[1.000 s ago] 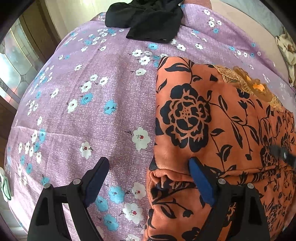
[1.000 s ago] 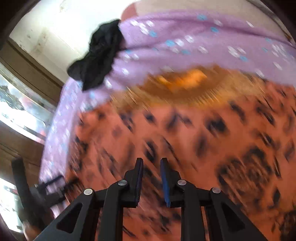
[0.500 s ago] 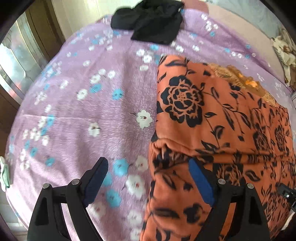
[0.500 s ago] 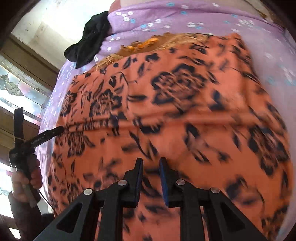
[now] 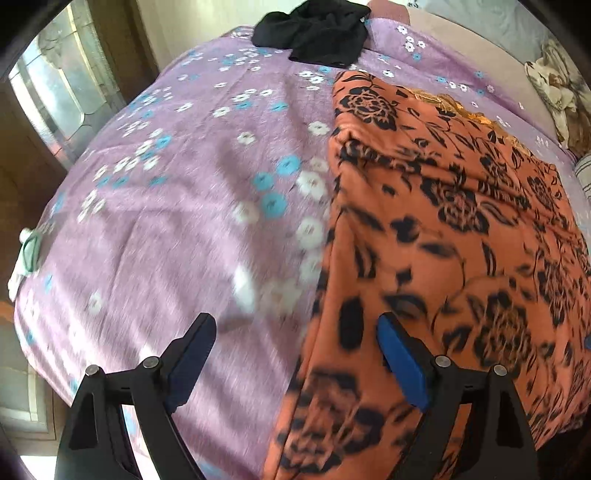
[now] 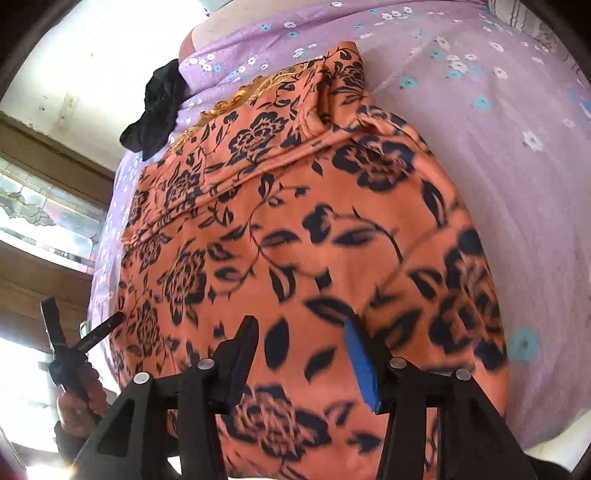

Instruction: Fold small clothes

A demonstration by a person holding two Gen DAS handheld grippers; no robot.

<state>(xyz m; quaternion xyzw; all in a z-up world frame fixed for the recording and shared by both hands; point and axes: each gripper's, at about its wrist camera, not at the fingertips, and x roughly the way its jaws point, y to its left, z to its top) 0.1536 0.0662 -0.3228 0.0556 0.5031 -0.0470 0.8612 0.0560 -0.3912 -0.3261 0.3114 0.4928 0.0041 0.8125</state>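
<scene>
Two garments (image 5: 461,229), two grippers (image 5: 295,354)

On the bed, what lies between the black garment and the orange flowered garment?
Only bare purple flowered bedsheet. The left wrist view shows a narrow strip of it between the black garment and the far corner of the orange garment.

No readable text, label, brand, number or sign anywhere in either view.
</scene>
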